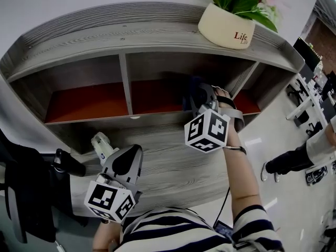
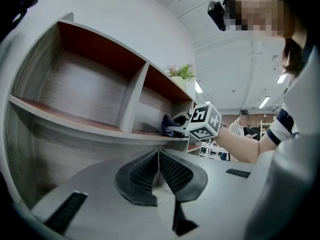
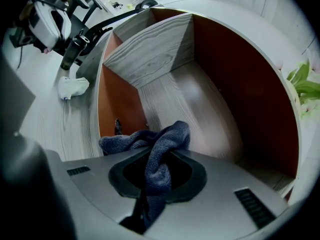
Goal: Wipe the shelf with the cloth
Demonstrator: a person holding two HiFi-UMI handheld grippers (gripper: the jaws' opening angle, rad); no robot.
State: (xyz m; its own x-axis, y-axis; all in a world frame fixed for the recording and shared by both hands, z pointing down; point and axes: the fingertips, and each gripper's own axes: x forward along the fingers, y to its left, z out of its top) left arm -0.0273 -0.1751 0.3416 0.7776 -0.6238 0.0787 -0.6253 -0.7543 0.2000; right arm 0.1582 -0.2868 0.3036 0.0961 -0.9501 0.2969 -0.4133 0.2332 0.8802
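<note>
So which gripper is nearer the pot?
Right. The right gripper is in the middle compartment of the shelf, below the pot, shut on the cloth; the left gripper hangs lower, outside it, jaws shut.

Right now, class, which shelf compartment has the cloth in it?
The middle compartment, between the two dividers; the right gripper holds the blue cloth there.

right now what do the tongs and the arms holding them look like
The left tongs and right tongs are grey with dark ribbed pads, each carrying a white cube with black square markers. The person wears a dark-and-white striped short sleeve.
</note>
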